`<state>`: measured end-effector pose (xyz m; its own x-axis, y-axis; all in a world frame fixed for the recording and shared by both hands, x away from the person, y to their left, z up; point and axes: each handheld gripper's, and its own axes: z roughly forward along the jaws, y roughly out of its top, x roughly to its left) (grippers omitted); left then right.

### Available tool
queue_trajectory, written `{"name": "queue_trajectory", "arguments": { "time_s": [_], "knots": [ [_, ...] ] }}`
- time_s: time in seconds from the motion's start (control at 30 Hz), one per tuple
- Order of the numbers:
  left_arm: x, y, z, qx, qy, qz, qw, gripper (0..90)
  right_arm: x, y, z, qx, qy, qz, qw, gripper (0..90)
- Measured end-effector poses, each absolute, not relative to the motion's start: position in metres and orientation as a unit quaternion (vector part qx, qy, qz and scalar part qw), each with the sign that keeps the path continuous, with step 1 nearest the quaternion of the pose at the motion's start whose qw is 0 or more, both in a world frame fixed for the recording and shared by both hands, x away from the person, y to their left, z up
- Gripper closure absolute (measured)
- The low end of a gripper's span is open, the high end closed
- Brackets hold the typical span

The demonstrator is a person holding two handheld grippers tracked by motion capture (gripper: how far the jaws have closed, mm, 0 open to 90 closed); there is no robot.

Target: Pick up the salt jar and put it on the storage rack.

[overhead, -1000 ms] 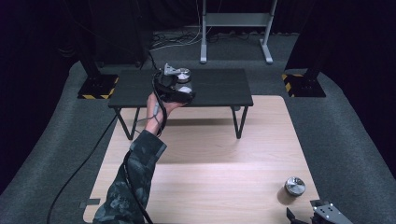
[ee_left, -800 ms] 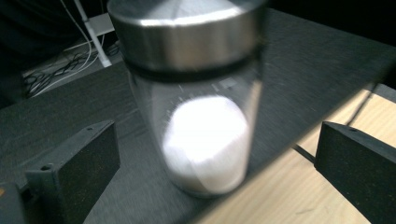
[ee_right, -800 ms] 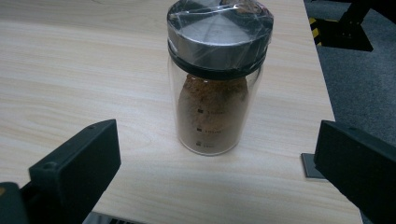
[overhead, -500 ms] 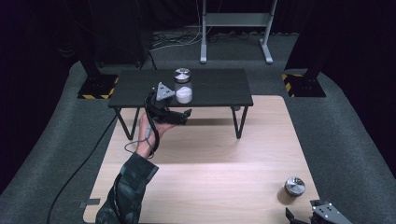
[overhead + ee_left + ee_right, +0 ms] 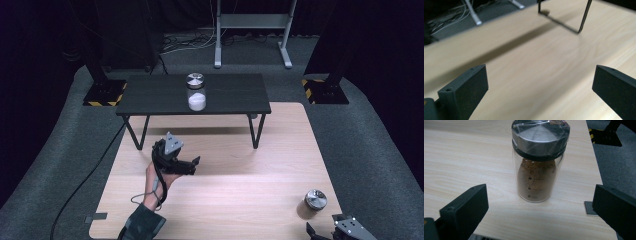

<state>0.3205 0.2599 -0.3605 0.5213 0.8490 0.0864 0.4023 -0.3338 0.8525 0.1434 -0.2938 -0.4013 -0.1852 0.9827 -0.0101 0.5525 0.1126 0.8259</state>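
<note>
A glass jar of white powder (image 5: 196,93) with a metal lid stands upright on the low black table (image 5: 235,95). My left gripper (image 5: 193,165) (image 5: 541,85) is held in a hand over the wooden board (image 5: 235,190), in front of the table and well clear of that jar. Its jaws are open with nothing between them. A second jar (image 5: 539,162) (image 5: 315,202), holding brown powder under a foil-wrapped lid, stands near the board's front right corner. My right gripper (image 5: 320,231) (image 5: 540,207) is open just short of it, one jaw to each side, not touching.
The black table's thin metal legs (image 5: 582,17) (image 5: 256,131) rest on the board's far part. A cable (image 5: 85,185) trails left over the grey carpet. Stand bases with yellow-black tape (image 5: 104,94) (image 5: 325,91) flank the table. The board's right edge (image 5: 596,162) lies close to the brown jar.
My left gripper has left the white jar standing on the black table and drawn back toward the person, lower over the board. The right gripper has stayed still.
</note>
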Motion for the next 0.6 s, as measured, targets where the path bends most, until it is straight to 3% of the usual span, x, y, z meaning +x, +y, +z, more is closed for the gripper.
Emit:
{"name": "queue_trajectory", "arguments": {
  "time_s": [0.23, 0.6],
  "knots": [
    [0.297, 0.274, -0.408, 0.756, 0.446, 0.252, 0.408, 0.0, 0.142, -0.294, -0.401, 0.562, 0.681, 0.358, 0.305, 0.0],
    [0.29, 0.288, -0.436, 0.741, 0.477, 0.224, 0.417, 0.0, 0.142, -0.292, -0.401, 0.562, 0.682, 0.356, 0.306, 0.0]
  ]
}}
